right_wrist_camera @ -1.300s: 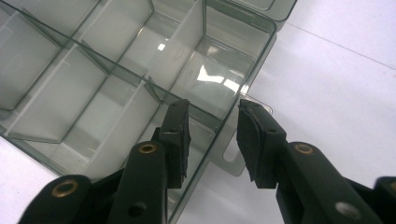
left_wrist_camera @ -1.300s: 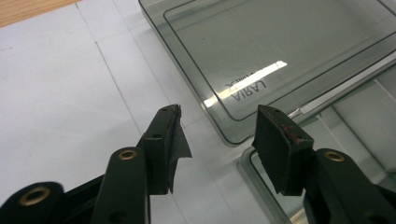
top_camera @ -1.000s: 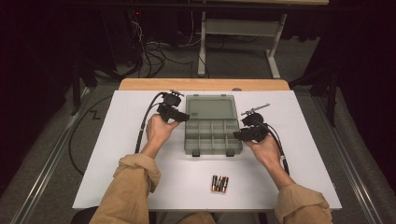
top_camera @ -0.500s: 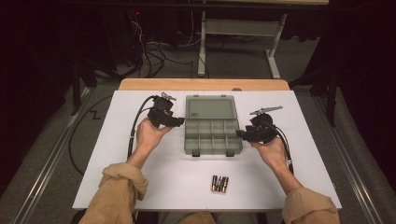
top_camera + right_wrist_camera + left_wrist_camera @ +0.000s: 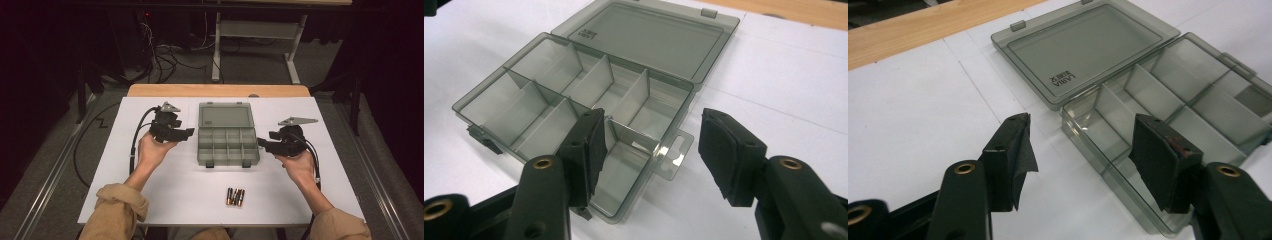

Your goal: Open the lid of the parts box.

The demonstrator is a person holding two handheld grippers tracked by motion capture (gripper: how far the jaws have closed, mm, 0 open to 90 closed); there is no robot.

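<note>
Smoky plastic, matt paper, bare wood

My translucent grey plastic compartment box gleams glossy and smooth on the matt white paper sheet; the pale wooden desk edge looks satin, my black tongs' pads matt rubbery.

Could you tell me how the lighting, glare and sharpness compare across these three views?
High view: the white table sheet is brightly lit, the surrounding room nearly black, and the batteries look small and soft. Left gripper view: the organizer box is sharp with mild sheen on its lid, and the near jaws are slightly soft. Right gripper view: a bright glint on the box's hang tab.
</note>
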